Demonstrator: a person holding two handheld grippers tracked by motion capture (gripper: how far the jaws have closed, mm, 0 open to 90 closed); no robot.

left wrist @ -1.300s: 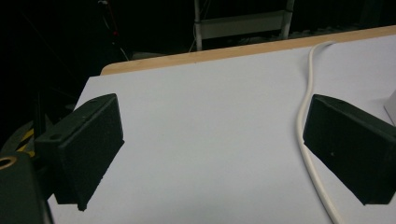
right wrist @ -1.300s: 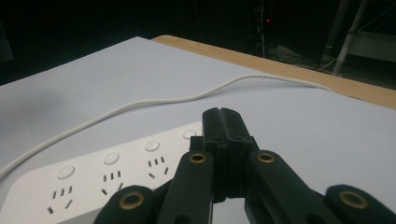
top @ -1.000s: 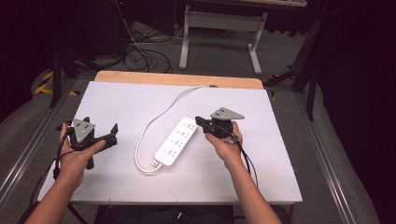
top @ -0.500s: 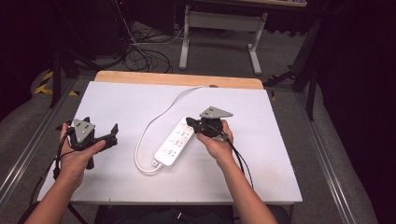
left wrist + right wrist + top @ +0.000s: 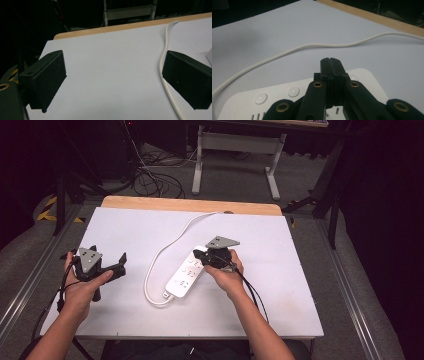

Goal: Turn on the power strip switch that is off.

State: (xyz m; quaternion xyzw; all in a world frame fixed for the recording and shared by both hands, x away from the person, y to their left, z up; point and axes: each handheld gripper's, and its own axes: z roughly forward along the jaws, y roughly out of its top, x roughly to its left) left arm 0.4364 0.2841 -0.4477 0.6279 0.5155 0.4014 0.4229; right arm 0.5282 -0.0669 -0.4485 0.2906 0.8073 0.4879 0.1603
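table: white top [image 5: 280, 285] with a strip of bare wood along the far edge [image 5: 150, 203], person's forearms coming in from the near side

power strip: white one [image 5: 186, 274] lying flat around the middle of the table, angled so its far end points up-right and its near end sits down-left

cable: white cord [image 5: 162, 252] comes out of the strip's near end, loops round to the left of it and then runs off toward the far edge

right gripper: held in the right hand [image 5: 227, 275], tip [image 5: 196, 254] sitting right over the far end of the power strip. In the right gripper view [image 5: 331, 62] the two black jaws are pressed flat together with nothing between them, so clenched and empty. The strip's round buttons [image 5: 293, 91] are directly under the jaws, cord curving past beyond. Can't really tell if the tip is touching the strip or just above it

left gripper: held in the left hand [image 5: 82, 287] over at the left side of the table, well apart from the strip, tip [image 5: 121, 261] aimed right toward it. In the left gripper view [image 5: 115, 82] the jaws stand wide apart, released, just bare table between them

extra: the cord [image 5: 163, 65] runs past just inside the right-hand jaw in that left gripper view
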